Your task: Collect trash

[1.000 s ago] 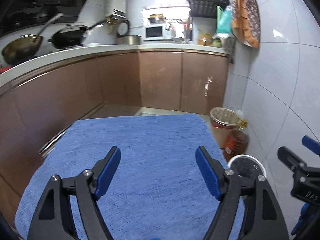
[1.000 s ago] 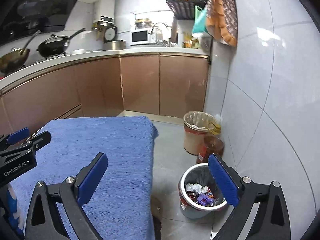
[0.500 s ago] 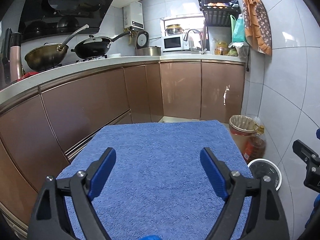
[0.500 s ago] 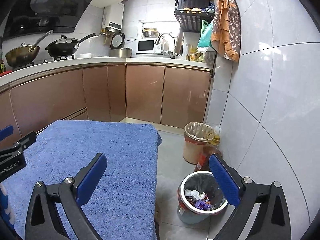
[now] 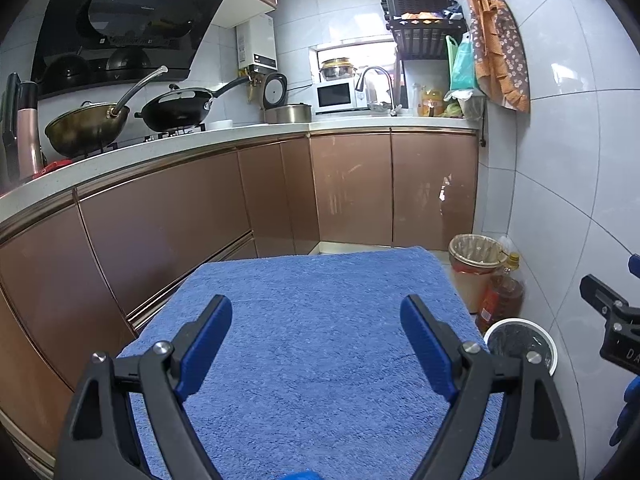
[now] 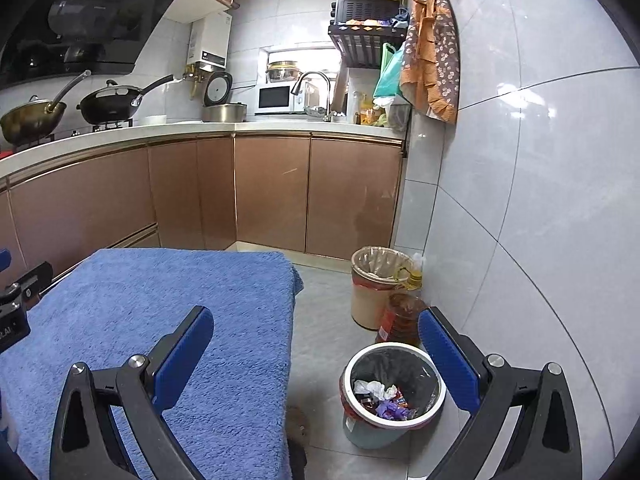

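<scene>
**Both tongs released over a blue-towelled table, trash in the bin**

Here, a blue towel (image 5: 320, 344) covers the table top in a narrow kitchen. Copper-brown cabinets (image 5: 352, 188) run along the left and far walls under a white counter (image 6: 120, 136), which carries two woks (image 5: 176, 110), a rice cooker (image 6: 222, 110) and a microwave (image 5: 334, 96). A black range hood (image 5: 120, 28) hangs above the stove, and a patterned apron (image 6: 434, 60) hangs on the grey tiled wall to the right.

On the floor just beside the table's right edge stands a white-rimmed trash bin (image 6: 394, 392); crumpled wrappers (image 6: 384, 398), white and purple, lie in its bottom. Behind it sits an oil bottle (image 6: 400, 318), touching or nearly touching a tan lined bin (image 6: 376, 284) near the wall.

The left gripper (image 5: 316, 344) hovers above the towel, tilted slightly downward, its jaws having just spread to full width with nothing between them. The right gripper (image 6: 316, 356) hangs over the table's right edge and the floor, jaws likewise wide apart and empty, its right finger (image 6: 448, 364) overlapping the trash bin's rim in the view.
</scene>
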Available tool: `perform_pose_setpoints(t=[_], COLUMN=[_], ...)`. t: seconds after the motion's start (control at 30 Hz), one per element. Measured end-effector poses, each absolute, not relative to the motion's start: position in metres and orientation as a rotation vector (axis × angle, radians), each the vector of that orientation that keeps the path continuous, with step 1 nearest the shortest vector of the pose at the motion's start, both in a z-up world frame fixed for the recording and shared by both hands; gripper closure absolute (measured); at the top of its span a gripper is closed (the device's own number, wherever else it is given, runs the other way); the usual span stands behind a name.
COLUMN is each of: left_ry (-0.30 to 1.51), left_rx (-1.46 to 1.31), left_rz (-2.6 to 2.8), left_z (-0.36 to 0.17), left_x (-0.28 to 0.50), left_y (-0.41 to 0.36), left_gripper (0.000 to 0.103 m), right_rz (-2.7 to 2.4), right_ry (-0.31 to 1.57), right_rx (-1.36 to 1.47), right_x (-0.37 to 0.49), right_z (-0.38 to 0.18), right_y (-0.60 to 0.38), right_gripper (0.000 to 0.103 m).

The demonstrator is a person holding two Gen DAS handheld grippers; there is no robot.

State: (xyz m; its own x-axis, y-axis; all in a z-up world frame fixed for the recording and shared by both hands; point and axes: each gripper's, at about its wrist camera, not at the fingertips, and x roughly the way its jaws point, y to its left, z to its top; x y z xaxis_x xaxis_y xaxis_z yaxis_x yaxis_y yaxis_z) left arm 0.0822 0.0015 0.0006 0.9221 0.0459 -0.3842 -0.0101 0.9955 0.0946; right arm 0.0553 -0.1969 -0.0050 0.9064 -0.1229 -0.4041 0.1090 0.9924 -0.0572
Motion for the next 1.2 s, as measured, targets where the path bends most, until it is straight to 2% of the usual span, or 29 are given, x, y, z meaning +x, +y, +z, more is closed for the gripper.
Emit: perform_pose_setpoints(t=[1.2], left_ry=[0.371], left_rx=[0.101], left_rz=[0.02], left_z=[0.005], left_x=[0.071], left_y=[-0.007], left_gripper=[0.017], right_rz=[-0.132], right_ry=[0.379], right_rx=[-0.02], right_x=[0.042], right_z=[0.003], right_y=[-0.199], right_gripper=[0.0])
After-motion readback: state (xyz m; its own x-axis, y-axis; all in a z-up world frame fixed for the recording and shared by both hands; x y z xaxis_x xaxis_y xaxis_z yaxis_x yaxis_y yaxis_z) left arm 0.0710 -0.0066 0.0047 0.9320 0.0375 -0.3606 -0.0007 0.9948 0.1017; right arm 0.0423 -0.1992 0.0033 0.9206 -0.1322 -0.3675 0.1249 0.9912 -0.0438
